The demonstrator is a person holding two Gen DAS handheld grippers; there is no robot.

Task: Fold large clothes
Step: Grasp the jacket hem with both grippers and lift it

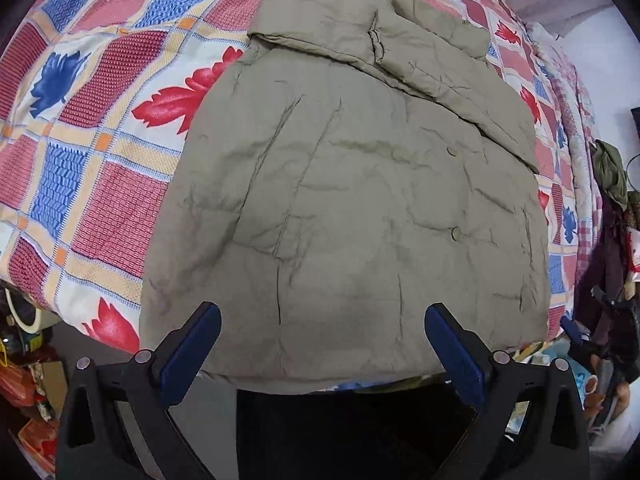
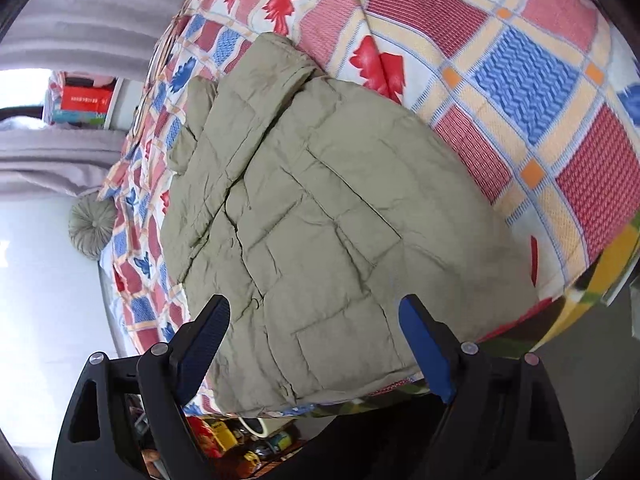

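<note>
1. A bed fills both views, covered by a quilt [image 1: 100, 152] in red, blue and cream checks with leaf prints; grey curtains hang beyond it in the right wrist view, and cluttered floor shows below the bed's near edge.

2. The padded jacket [image 1: 352, 200], olive-tan and quilted, lies flat on the quilt, partly folded: a sleeve is laid across its upper part, and its collar end points away from the cameras. Its long axis runs from the near edge of the bed to the far side, with the hem [image 1: 320, 384] overhanging that near edge slightly.

3. The left hand-held gripper [image 1: 322, 344] is spread wide, pinching nothing, and sits directly over the hem. The hem lies straight ahead and just below its blue pads.

4. The right hand-held gripper [image 2: 314, 344] is likewise spread and empty, hovering at the jacket's near corner [image 2: 280, 396], seen at a slant.

5. Both look about equally near the hem, so the likely next move is a two-point pinch of the hem, carried away along the long axis towards the collar.

6. Two snap buttons [image 1: 456, 234] show on the front.
</note>
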